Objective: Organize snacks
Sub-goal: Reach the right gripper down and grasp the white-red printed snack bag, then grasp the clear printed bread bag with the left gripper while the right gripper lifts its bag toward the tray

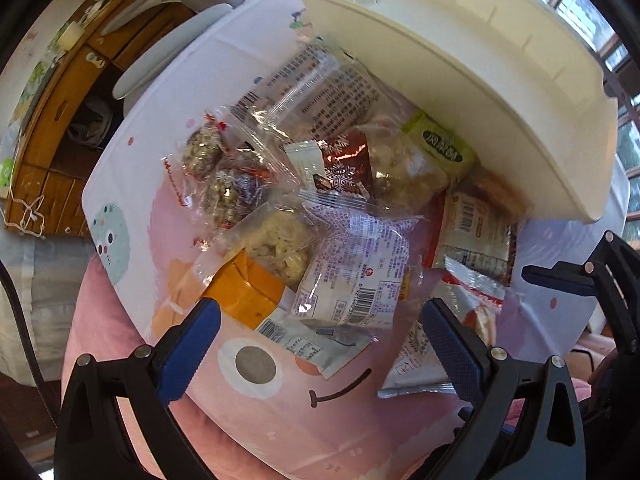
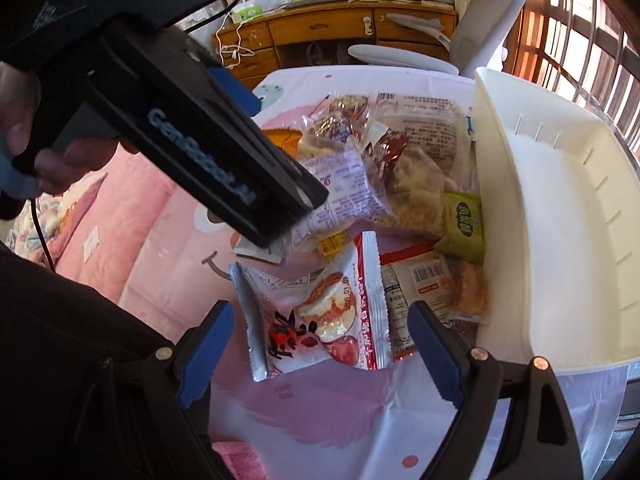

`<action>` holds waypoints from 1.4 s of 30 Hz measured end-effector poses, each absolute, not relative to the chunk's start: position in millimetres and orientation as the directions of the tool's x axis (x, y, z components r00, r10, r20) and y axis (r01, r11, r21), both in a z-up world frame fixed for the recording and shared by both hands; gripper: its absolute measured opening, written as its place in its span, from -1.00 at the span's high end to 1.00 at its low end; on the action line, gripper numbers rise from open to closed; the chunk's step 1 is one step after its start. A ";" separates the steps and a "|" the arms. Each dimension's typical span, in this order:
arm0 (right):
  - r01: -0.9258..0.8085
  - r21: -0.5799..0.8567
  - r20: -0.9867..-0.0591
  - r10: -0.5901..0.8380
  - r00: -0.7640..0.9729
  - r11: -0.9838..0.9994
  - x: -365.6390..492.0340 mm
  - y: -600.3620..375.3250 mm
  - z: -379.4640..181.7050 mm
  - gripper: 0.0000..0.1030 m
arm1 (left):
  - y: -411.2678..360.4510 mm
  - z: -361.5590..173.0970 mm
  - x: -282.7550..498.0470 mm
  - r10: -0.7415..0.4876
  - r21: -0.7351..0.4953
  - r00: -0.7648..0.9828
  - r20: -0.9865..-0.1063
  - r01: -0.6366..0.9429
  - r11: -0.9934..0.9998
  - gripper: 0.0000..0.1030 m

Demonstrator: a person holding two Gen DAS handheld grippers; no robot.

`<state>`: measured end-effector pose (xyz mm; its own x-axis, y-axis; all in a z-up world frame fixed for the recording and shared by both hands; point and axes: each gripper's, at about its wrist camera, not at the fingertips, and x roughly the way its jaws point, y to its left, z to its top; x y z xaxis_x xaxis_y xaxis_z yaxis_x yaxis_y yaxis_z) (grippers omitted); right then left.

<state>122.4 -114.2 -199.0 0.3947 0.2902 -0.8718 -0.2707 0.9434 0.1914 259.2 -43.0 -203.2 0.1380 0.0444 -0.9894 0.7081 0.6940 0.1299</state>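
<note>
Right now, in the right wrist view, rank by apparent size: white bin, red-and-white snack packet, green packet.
1. white bin
2. red-and-white snack packet, though it lies nearest the camera
3. green packet

I am holding my left gripper point(image 1: 320, 332) low with its blue fingers point(image 1: 196, 340) spread wide, gripping nothing. My right gripper point(image 2: 322, 344) is hanging the same way, jaws wide apart. My left hand point(image 2: 24, 136) is wrapping the left gripper's black body, though its grip looks partly hidden.

Cream-white bin point(image 2: 560, 216) — pink cartoon-face cloth point(image 1: 280, 408) — orange packet point(image 1: 244, 292), green packet point(image 2: 464, 220), brown snowflake-printed wrapper point(image 1: 348, 164).
</note>
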 end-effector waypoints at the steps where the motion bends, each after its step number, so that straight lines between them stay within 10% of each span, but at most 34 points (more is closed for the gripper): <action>1: -0.273 0.188 -0.874 0.288 0.391 0.943 123.7 -112.2 -202.5 -0.73 | -45.2 -208.9 260.0 0.055 0.134 0.133 -0.990 0.715 0.686 -0.95; 12: -0.284 0.155 -0.903 0.252 0.349 0.946 129.2 -96.8 -231.9 -0.72 | -57.3 -244.9 273.0 0.085 0.133 0.102 -0.991 0.741 0.658 -0.83; 26: -0.270 0.210 -0.897 0.295 0.329 0.940 138.4 -98.0 -245.7 -0.50 | -67.3 -253.0 277.1 0.025 0.027 0.012 -1.000 0.698 0.716 -0.11; 42: -0.250 0.247 -0.880 0.325 0.346 0.936 134.5 -107.7 -228.0 -0.34 | -30.1 -204.7 266.8 -0.040 0.001 0.060 -0.997 0.570 0.822 -0.05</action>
<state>134.5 -107.7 -228.0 0.3464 0.3247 -0.8801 -0.2504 0.9362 0.2468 266.8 -30.1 -204.7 0.0600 -0.0405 -0.9974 0.5695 0.8220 0.0009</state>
